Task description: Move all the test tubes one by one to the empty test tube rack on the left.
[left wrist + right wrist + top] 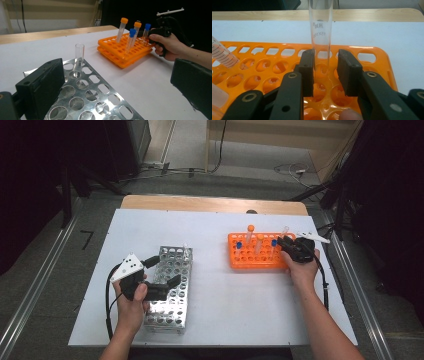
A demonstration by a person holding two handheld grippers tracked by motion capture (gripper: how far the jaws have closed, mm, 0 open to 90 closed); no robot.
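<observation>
An orange tube rack (250, 264) stands right of centre and holds tubes with orange caps (250, 228) and blue caps (239, 245). My right gripper (283, 242) is at the rack's right end. In the right gripper view it (325, 57) is open around an upright clear glass tube (320, 30) that stands in a hole of the rack (384, 62); the left pad is at the glass and the right pad is a little apart. My left gripper (165, 270) is wide open above a metal rack (172, 312), which holds one clear tube (79, 53) at its far end.
The racks rest on a white board (220, 305) over a wooden table whose far edge (215, 204) shows. Metal rails run along both sides. Cables (295, 169) lie on the floor beyond. Open board lies between the two racks.
</observation>
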